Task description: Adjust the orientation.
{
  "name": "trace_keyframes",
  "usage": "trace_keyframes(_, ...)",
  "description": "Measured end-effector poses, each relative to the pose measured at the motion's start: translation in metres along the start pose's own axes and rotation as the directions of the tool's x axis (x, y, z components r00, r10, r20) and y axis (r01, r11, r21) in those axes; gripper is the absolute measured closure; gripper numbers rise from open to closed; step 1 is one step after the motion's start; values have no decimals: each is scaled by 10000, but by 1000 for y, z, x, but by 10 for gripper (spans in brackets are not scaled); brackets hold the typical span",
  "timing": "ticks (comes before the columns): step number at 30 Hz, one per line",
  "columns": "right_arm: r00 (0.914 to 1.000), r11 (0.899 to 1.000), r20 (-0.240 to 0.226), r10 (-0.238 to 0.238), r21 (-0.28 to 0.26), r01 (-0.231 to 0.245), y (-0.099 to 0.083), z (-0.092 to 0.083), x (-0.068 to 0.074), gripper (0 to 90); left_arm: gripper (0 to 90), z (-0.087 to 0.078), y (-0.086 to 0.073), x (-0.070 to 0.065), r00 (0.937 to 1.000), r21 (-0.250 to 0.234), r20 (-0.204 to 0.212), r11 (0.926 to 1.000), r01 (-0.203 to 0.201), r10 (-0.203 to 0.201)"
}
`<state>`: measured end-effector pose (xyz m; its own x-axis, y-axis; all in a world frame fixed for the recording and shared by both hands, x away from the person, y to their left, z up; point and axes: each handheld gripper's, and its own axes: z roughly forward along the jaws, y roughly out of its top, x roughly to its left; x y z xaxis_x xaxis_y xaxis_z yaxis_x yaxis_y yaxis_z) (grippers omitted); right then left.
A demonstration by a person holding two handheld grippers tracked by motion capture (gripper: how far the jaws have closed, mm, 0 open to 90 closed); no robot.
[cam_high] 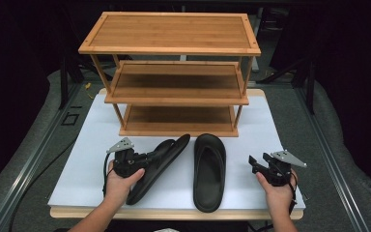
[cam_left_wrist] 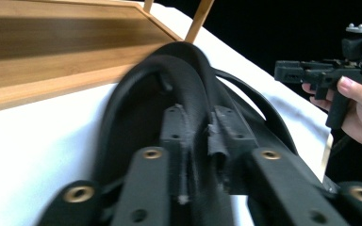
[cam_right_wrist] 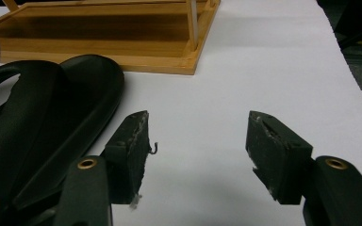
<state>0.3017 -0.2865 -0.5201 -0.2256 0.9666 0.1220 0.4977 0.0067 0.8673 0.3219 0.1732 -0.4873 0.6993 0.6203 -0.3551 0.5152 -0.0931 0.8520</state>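
Left slipper [cam_high: 158,164]: black, soft, light, bendy; lies tilted on the white table [cam_high: 87,159] before the shelf [cam_high: 174,87]; my left gripper [cam_high: 145,157] pinches its strap [cam_left_wrist: 188,94]; right gripper [cam_high: 254,163] gapes empty.

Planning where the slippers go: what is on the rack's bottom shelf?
The bottom shelf of the wooden rack looks bare where visible; its back part lies hidden under the middle shelf.

Left gripper [cam_high: 150,155] clamped on tilted black slipper [cam_high: 158,166] near table's [cam_high: 92,159] front-left. Second slipper [cam_high: 209,171] flat just beside, toward front edge. Right gripper [cam_high: 255,163] jaws apart, front-right. Bamboo shelf rack [cam_high: 174,72] along back edge.
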Motion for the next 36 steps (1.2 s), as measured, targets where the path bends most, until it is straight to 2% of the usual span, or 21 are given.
trace_keyframes(1,10000,10000,-20,-2,6,2,0,0,0,398,813,-2,0,0,9997,-4,-126,9998,-186,186)
trace_keyframes(3,10000,10000,-10,2,21,-2,0,0,0,398,825,-9,1,1,9958,-142,-695,9981,-602,590)
trace_keyframes(4,10000,10000,-16,14,16,-14,0,0,0,399,826,-14,2,2,9939,-190,-939,9980,-608,588)
trace_keyframes(6,10000,10000,4,-11,18,11,0,0,0,399,827,-21,3,9,9950,-234,-971,9994,-253,230)
trace_keyframes(8,10000,10000,-39,1,20,-1,0,0,0,399,827,-26,0,12,9913,-155,-1291,9994,-294,271)
trace_keyframes(14,10000,10000,24,-2,26,2,0,0,0,399,826,-22,-8,17,9922,331,-1246,9994,-43,84)
trace_keyframes(16,10000,10000,18,3,42,-3,0,1,0,399,823,-17,-10,15,9919,531,-1248,9984,-189,254)
trace_keyframes(18,10000,9999,-69,62,98,-61,0,1,0,399,800,-10,-13,15,9884,742,-1388,9959,-520,619)
trace_keyframes(21,9999,9999,-82,85,112,-84,-1,1,-1,399,751,-5,-15,17,9923,702,-1122,9965,-451,528)
trace_keyframes(23,9999,9999,-74,121,96,-120,-1,1,-1,399,683,-6,-15,16,9897,696,-1225,9954,-654,736)
trace_keyframes(25,9999,9999,-58,131,75,-131,-1,1,-2,399,664,-9,-14,15,9887,628,-1239,9950,-773,847)
trace_keyframes(28,9998,9998,-94,175,83,-175,-1,1,-2,399,614,-19,-10,18,9830,500,-1412,9926,-1110,1171)
trace_keyframes(30,9999,9999,-75,149,73,-148,-1,1,-1,399,588,-29,-8,23,9747,499,-1706,9892,-1381,1447)
trace_keyframes(31,9999,9999,-73,135,72,-135,-2,1,-1,399,573,-35,-8,27,9680,518,-1927,9868,-1534,1605)
trace_keyframes(32,9999,9999,-14,117,74,-117,-1,1,0,399,562,-39,-9,30,9639,537,-2112,9865,-1544,1624)
trace_keyframes(36,10000,9999,-42,84,113,-83,-2,2,1,399,562,-54,-21,48,9552,654,-2536,9880,-1402,1523)
